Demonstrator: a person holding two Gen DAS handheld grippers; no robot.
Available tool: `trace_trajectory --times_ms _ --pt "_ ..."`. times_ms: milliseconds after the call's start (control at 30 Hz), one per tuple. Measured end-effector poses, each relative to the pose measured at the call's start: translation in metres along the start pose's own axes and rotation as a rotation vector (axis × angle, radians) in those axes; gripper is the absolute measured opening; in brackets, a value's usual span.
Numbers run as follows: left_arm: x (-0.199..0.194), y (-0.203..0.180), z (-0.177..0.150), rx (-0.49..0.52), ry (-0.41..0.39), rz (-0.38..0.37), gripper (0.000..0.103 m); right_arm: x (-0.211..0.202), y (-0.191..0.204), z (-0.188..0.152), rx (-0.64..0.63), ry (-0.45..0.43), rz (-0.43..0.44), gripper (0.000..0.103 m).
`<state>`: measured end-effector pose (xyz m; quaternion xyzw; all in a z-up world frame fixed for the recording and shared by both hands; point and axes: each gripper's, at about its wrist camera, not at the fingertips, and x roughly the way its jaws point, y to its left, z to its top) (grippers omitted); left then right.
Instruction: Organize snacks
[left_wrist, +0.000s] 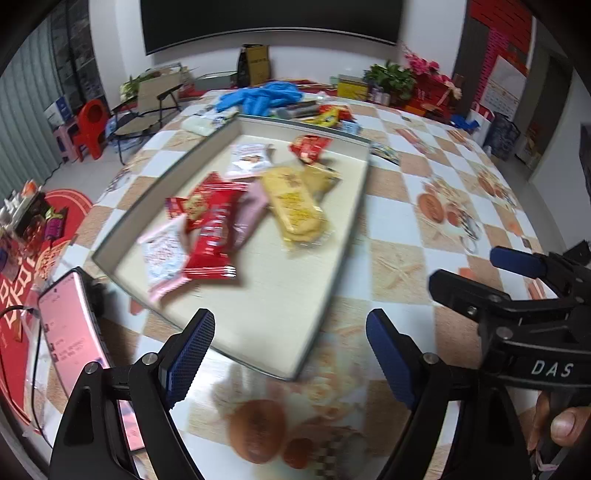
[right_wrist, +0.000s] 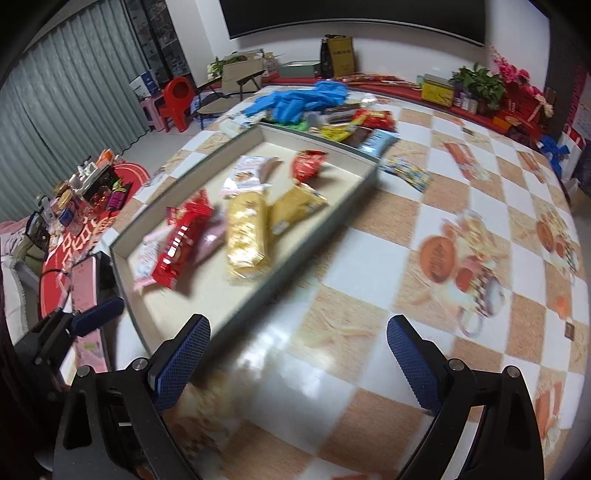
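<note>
Tray (left_wrist: 343, 254) holds 2 red packs (left_wrist: 212, 229), 2 yellow packs (left_wrist: 295, 206).

The left gripper (left_wrist: 290, 354) hangs with jaws wide apart and empty over the near corner of a shallow tray (left_wrist: 354, 221) on the checkered tablecloth (left_wrist: 399, 206). Inside lie a red snack packet (left_wrist: 212, 229), yellow biscuit packs (left_wrist: 295, 203) and a pink wrapper (left_wrist: 251, 212); the right gripper (left_wrist: 480, 273) shows at right

Black hand-held gripper (left_wrist: 290, 354), blue cross-hatched pads (left_wrist: 190, 354)
</note>
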<state>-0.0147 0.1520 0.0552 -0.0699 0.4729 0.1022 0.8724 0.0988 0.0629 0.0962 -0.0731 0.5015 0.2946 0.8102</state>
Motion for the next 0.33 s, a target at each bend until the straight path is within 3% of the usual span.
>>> trace_trajectory --times_ms 333 --pt "0.023 -0.099 -0.027 0.159 0.024 -0.07 0.087 -0.047 -0.133 -0.096 0.245 -0.055 -0.217 0.097"
